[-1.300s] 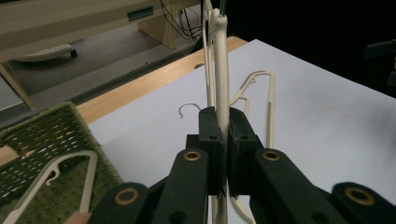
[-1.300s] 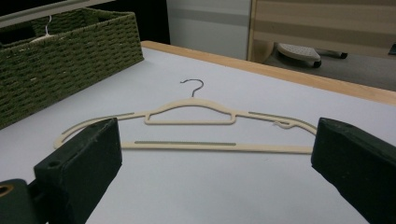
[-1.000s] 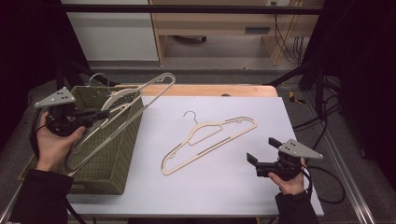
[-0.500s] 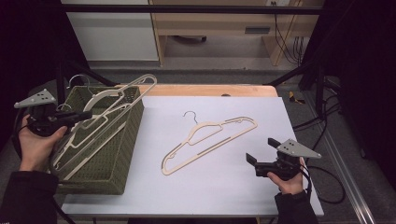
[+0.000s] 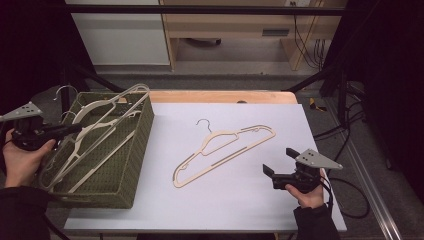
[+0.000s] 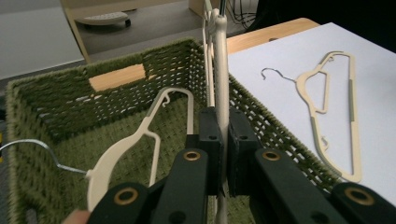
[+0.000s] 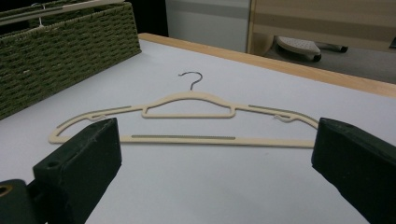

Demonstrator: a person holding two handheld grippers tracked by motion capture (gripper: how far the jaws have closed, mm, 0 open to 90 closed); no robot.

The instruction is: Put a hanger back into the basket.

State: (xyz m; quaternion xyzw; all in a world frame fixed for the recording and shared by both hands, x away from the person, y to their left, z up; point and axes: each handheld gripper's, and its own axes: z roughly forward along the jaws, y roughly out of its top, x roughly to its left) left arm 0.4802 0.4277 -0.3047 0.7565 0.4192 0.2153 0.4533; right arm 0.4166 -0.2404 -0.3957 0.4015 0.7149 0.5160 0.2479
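Observation:
My left gripper [image 5: 67, 131] is at the left edge of the woven green basket [image 5: 134, 150], shut on a cream hanger [image 5: 107, 131] that lies slanted across the basket's rim. In the left gripper view the jaws [image 6: 223, 144] pinch that hanger's bar [image 6: 221, 70], which runs straight away from me. A second cream hanger [image 6: 140, 135] with a wire hook lies inside the basket [image 6: 46, 93]. A third cream hanger [image 5: 225, 147] lies flat on the white table, also seen ahead of my right gripper [image 7: 217, 154] as hanger [image 7: 187, 112]. My right gripper [image 5: 270, 175] rests open near the front right, with nothing between its jaws.
The white table top [image 5: 240, 205] has a wooden strip [image 5: 225, 96] along its far edge. A shelf unit and a white cabinet [image 5: 120, 35] stand behind. Cables [image 5: 345, 135] hang off the right side. The basket [image 7: 56, 42] stands at the table's left.
My left hand has moved left and a little down with the hanger, bringing it lower across the basket. The right gripper and the table hanger have not moved.

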